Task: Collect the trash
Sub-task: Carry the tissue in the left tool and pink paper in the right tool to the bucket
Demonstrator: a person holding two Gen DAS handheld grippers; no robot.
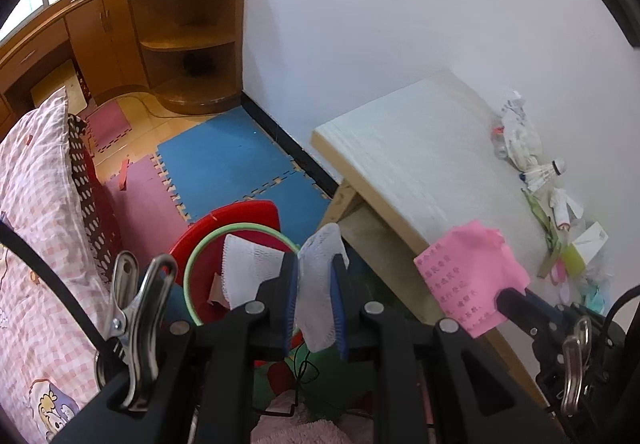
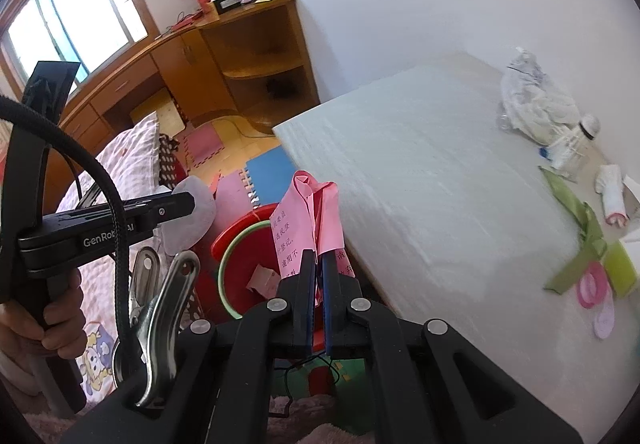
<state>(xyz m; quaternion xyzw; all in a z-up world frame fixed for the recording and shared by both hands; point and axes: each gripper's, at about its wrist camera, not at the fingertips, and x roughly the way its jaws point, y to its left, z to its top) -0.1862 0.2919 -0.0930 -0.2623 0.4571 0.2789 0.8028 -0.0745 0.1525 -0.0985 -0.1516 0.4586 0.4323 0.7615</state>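
My left gripper (image 1: 316,264) is shut on a piece of white foam netting (image 1: 320,300), above a red bin with a green rim (image 1: 240,234) that stands on the floor. More white netting (image 1: 248,272) shows just left of the fingers; I cannot tell whether it is the same piece. My right gripper (image 2: 318,260) is shut on a crumpled pink printed paper (image 2: 312,212) over the bin (image 2: 236,244), beside the table's near corner. The left wrist view shows that paper (image 1: 472,276) at the table edge. Each gripper appears in the other's view: the left one (image 2: 190,204), the right one (image 1: 506,296).
A pale wooden table (image 2: 420,172) bears trash along its wall side: crumpled paper (image 2: 536,100), a shuttlecock (image 2: 576,140), a green ribbon (image 2: 580,228). A bed with a pink checked quilt (image 1: 36,228) lies left. Foam mats (image 1: 224,160) and a wooden corner shelf (image 1: 188,44) lie beyond.
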